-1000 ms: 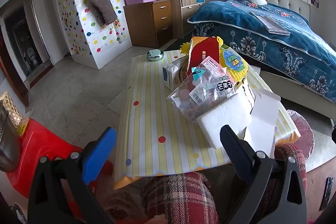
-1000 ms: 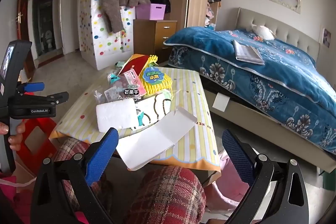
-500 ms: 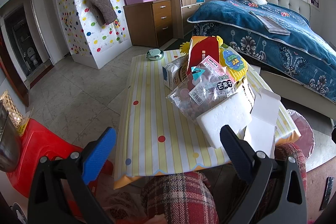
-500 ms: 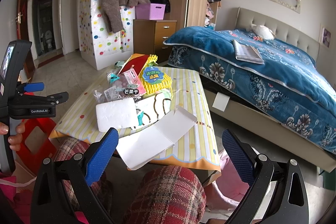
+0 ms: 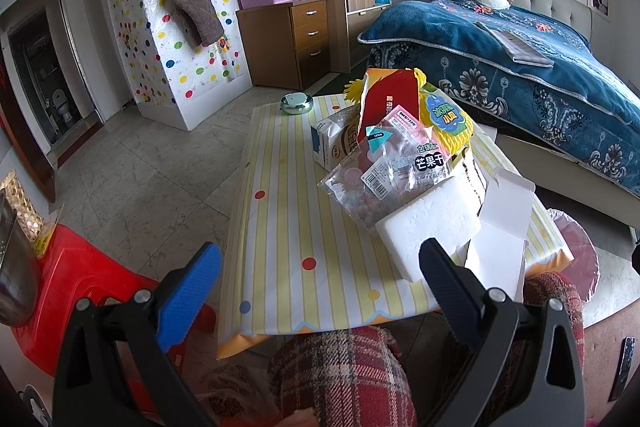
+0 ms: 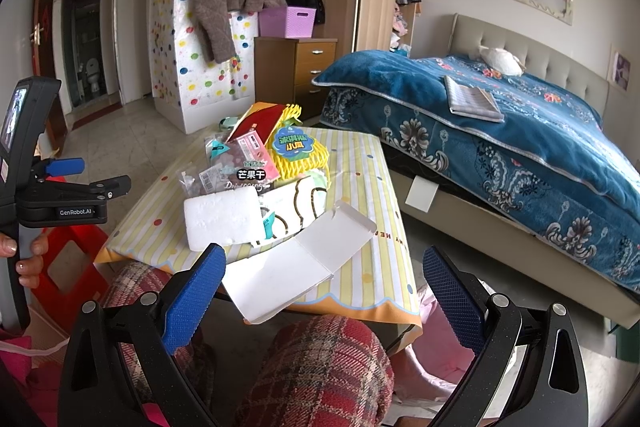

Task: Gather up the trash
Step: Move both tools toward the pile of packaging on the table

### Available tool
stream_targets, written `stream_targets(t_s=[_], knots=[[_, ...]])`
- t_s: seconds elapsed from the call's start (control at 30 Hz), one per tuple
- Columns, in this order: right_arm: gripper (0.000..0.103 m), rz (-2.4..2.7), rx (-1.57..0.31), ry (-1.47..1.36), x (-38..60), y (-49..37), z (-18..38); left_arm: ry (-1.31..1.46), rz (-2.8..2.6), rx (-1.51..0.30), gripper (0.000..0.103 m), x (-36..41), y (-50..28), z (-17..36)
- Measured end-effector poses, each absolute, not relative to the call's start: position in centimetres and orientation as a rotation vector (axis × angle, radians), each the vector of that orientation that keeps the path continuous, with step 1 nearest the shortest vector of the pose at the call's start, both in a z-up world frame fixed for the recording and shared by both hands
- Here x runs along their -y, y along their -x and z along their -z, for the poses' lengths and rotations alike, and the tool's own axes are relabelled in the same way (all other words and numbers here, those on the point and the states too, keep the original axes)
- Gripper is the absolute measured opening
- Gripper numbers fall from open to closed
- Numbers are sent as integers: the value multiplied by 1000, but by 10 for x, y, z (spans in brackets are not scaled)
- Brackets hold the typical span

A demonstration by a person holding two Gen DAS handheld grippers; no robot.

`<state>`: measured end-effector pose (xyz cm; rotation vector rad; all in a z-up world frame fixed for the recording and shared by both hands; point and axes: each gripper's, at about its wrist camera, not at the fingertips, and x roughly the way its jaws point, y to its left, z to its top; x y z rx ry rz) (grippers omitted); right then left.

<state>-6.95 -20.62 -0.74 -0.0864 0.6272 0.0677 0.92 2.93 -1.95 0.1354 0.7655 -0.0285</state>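
Right wrist view: trash heaped on striped table beside bed.

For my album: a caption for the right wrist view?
Open right gripper facing a white foam block and snack wrappers piled on a yellow striped table.

Bare bench at left and near left. Right half blocked by heaped wrappers, foam and open carton overhanging the near edge; bowl far left.
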Motion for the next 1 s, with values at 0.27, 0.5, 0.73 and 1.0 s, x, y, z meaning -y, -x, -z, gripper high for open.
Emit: stream_targets(t_s=[0.27,0.5,0.73,1.0], knots=[[98,-68,-627,87,206,70,9,-135,28,-766,96,-29,-9,20],[98,-81,-668,59,213,67,27,-128,52,-805,96,-30,-12,37],[98,-69,-693,58,213,59,50,-120,96,-843,96,-24,-18,61],[98,-82,-682,-32,223,46,67,-176,164,-850,96,7,-33,84]])
